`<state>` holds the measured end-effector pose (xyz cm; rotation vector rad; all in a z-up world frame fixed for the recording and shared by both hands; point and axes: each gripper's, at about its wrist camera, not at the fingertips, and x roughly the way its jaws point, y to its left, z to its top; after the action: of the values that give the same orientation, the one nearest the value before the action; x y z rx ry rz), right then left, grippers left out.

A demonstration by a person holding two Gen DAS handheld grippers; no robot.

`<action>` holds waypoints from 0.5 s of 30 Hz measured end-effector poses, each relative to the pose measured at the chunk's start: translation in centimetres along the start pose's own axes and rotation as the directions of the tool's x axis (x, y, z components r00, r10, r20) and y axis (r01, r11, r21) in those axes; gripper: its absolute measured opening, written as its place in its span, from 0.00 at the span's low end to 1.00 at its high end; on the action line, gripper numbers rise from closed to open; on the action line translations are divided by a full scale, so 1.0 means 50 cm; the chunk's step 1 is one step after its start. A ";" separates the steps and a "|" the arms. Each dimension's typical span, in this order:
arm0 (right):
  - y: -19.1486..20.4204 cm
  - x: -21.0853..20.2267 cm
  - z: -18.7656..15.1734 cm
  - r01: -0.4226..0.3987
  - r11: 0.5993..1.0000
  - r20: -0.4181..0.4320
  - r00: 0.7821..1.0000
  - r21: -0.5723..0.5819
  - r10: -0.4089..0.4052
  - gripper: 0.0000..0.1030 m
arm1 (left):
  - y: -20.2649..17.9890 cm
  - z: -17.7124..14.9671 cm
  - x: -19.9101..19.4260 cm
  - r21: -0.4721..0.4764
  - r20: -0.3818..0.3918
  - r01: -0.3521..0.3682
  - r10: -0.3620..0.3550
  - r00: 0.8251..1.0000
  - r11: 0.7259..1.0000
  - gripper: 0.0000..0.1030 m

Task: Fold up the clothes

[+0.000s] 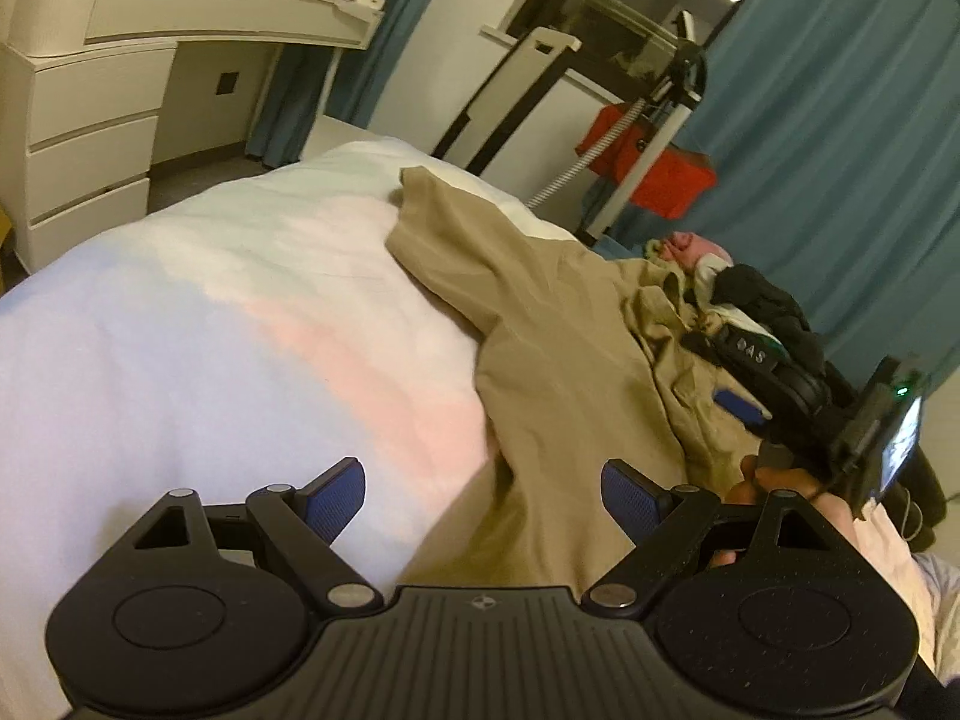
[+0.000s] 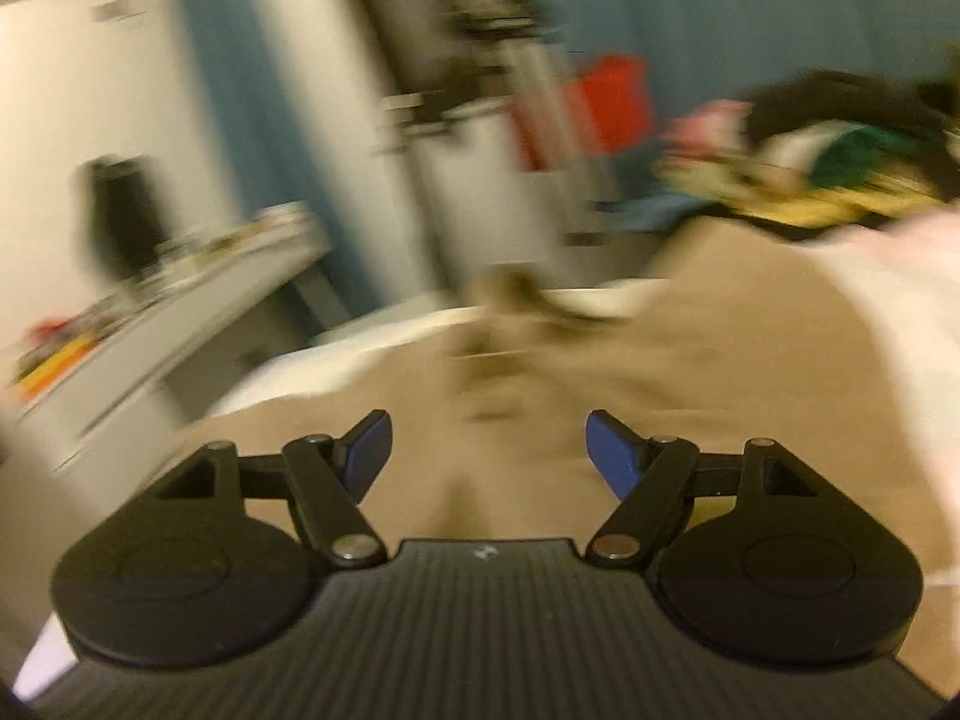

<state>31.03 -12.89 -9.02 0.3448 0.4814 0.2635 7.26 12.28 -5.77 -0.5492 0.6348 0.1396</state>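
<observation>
1. Tan garment (image 1: 558, 324) spread loosely across the white bed (image 1: 198, 324) – rumpled, no crisp fold line visible; one end trailing toward the far edge of the mattress.
2. Left gripper (image 1: 483, 495) hovering low over the near edge of the tan cloth, jaws wide apart, blue pads (image 1: 336, 495) bare – nothing pinched.
3. Right gripper (image 2: 489, 456) likewise spread wide above the same tan fabric (image 2: 690, 372); nothing between the pads. Right-wrist view heavily smeared, so contact with the cloth not determinable.
4. Right gripper also seen from the left wrist view, at the right edge over the crumpled part of the garment, held in a hand (image 1: 774, 477).
5. Pile of unfolded clothes (image 1: 750, 294) at the far right corner of the bed – dark, pink and green items heaped together, touching the tan garment's end.
6. Progress estimate: early. No folded stack visible anywhere in either view; tan piece laid out but not yet flattened or folded.
7. Remaining, by judgement: grasp two edges of the tan garment, smooth, fold, set aside; then the whole heap.
</observation>
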 end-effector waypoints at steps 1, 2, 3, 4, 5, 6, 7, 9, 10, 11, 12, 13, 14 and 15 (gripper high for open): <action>-0.025 0.006 0.003 0.043 0.998 -0.008 0.999 0.034 -0.043 0.72 | 0.001 0.001 0.003 -0.005 -0.003 0.003 -0.003 1.000 1.000 0.85; -0.042 0.019 0.003 0.056 0.997 -0.042 0.998 0.056 -0.054 0.71 | 0.001 0.001 0.007 -0.011 -0.007 0.005 -0.005 1.000 1.000 0.85; -0.058 0.032 0.003 0.068 0.995 -0.077 0.995 0.077 -0.062 0.63 | 0.003 0.002 0.010 -0.017 -0.010 0.007 -0.007 1.000 1.000 0.85; -0.075 0.045 0.004 0.081 0.992 -0.113 0.991 0.098 -0.070 0.58 | 0.006 0.002 0.014 -0.026 -0.013 0.006 -0.006 1.000 1.000 0.85; -0.076 0.053 0.006 0.079 0.993 -0.120 0.990 0.090 -0.068 0.52 | 0.009 0.002 0.019 -0.036 -0.018 0.005 -0.005 1.000 0.999 0.85; -0.075 0.060 0.008 0.077 0.994 -0.125 0.990 0.081 -0.066 0.52 | 0.014 0.003 0.025 -0.050 -0.027 0.002 -0.004 1.000 0.999 0.85; -0.067 0.068 0.008 0.080 0.996 -0.138 0.988 0.048 -0.073 0.52 | 0.018 0.003 0.030 -0.065 -0.036 0.004 -0.006 0.999 0.998 0.85; -0.049 0.085 0.008 0.087 0.996 -0.162 0.983 -0.021 -0.089 0.52 | 0.025 0.004 0.036 -0.094 -0.047 0.015 -0.020 0.999 0.995 0.85; -0.039 0.089 0.009 0.086 0.995 -0.164 0.982 -0.050 -0.093 0.50 | 0.025 0.005 0.037 -0.096 -0.047 0.016 -0.021 0.999 0.995 0.85; -0.029 0.092 0.009 0.084 0.993 -0.167 0.981 -0.078 -0.097 0.36 | 0.024 0.005 0.038 -0.092 -0.046 0.015 -0.019 0.999 0.996 0.85; -0.024 0.093 0.012 0.080 0.993 -0.161 0.983 -0.087 -0.093 0.19 | 0.022 0.006 0.038 -0.081 -0.044 0.012 -0.016 0.999 0.997 0.85; -0.019 0.094 0.015 0.075 0.993 -0.155 0.984 -0.095 -0.089 0.12 | 0.020 0.006 0.037 -0.070 -0.042 0.017 -0.020 0.999 0.997 0.85; -0.011 0.089 0.017 0.070 0.992 -0.141 0.986 -0.107 -0.085 0.11 | 0.018 0.005 0.036 -0.060 -0.041 0.028 -0.030 0.999 0.998 0.85; 0.006 0.082 0.016 0.079 0.984 -0.114 0.989 -0.160 -0.098 0.11 | 0.015 0.005 0.035 -0.050 -0.038 0.037 -0.039 0.999 0.998 0.85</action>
<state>34.90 -11.50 -9.88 0.1559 0.5909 0.2347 8.57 13.00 -6.97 -0.6123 0.6594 0.1093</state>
